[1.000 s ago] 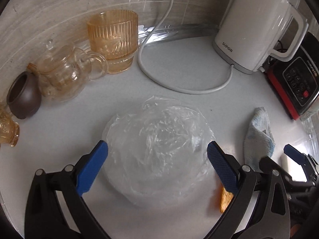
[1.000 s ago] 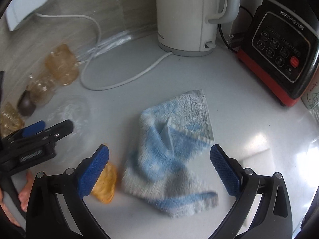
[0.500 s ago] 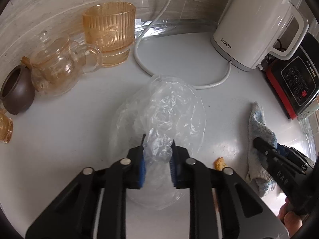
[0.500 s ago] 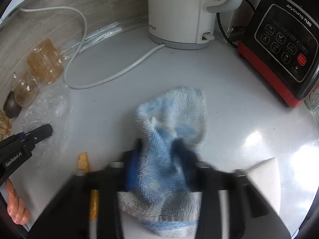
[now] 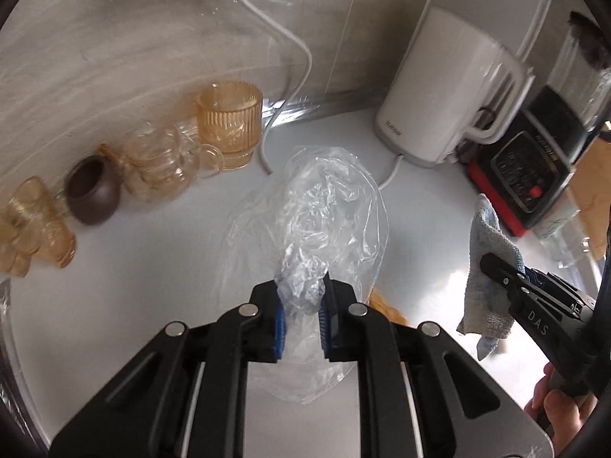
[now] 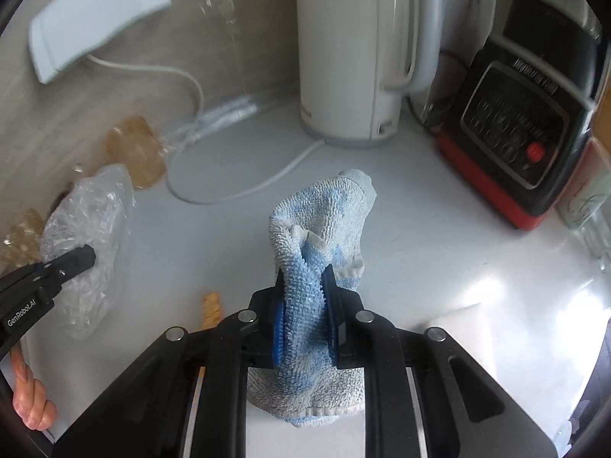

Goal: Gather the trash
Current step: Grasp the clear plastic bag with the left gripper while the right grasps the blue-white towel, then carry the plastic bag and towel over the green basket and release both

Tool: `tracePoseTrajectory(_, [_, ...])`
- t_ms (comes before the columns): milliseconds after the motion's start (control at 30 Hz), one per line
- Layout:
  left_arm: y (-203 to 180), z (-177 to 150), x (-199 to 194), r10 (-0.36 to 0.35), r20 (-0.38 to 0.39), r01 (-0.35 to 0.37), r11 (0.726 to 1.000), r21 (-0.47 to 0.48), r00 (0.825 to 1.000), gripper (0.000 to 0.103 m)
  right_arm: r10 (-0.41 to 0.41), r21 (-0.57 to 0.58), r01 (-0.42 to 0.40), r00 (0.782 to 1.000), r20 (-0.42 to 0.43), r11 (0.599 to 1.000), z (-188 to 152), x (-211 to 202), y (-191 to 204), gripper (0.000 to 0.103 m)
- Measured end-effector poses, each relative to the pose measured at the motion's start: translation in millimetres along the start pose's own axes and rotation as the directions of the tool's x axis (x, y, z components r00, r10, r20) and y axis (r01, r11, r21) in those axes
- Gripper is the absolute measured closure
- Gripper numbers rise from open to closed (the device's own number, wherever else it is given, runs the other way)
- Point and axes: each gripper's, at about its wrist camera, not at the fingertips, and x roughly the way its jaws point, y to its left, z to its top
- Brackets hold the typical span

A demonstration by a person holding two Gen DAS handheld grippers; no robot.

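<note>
A crumpled clear plastic bag hangs lifted off the white counter, pinched between the blue pads of my left gripper, whose jaws are still closing on it. A blue-and-white terry cloth is squeezed between the pads of my right gripper, its jaws also still closing, and it hangs above the counter. In the right wrist view the bag and left gripper show at far left. An orange food scrap lies on the counter between the two grippers.
Against the back wall stand a white kettle with its cord, a black-and-red blender base, an amber ribbed glass, a glass teapot and a brown pot. A person's fingers hold the left gripper.
Both grippers went from wide open to closed, the left on the plastic bag and the right on the cloth. Both then rose, lifting bag and cloth off the counter.
</note>
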Motion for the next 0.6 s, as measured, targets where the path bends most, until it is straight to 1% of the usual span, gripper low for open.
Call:
tracePoseTrajectory(133, [-5.4,-15.9,-32.8,0.007,0.012,-0.007,1.000,-0.001,1.000,0.090,0.043,-0.011,-0.043,0.998,0.042,0.999,-14.2,-46.8,1.9,0.085])
tracePoseTrajectory(233, [-12.4,-38.4,-59.3,0.013,0.018,-0.013,1.000,-0.005,1.000,0.090,0.073,-0.041,-0.070,0.996,0.060,0.997,-34.9,-82.9,2.9,0.085])
tracePoseTrajectory(367, [-29.5,-78.5,-95.4,0.007,0.006,-0.007,1.000,-0.016,1.000,0.090,0.128,-0.104,-0.121,0.989,0.068,0.987,-73.7,-129.1,1.4,0.085])
tracePoseTrajectory(500, [-49.0,-123.9,-124.5,0.016,-0.001,-0.016,0.999,-0.034,1.000,0.090,0.186,-0.168,-0.176,0.982,0.043,0.970,-117.8,-163.6,-3.4,0.085])
tracePoseTrajectory(600, [-65.6,-168.8,-146.0,-0.012,-0.035,0.009,0.997,-0.076,0.999,0.090,0.223,-0.217,-0.214,0.975,0.016,0.953,-152.5,-188.5,-10.1,0.085])
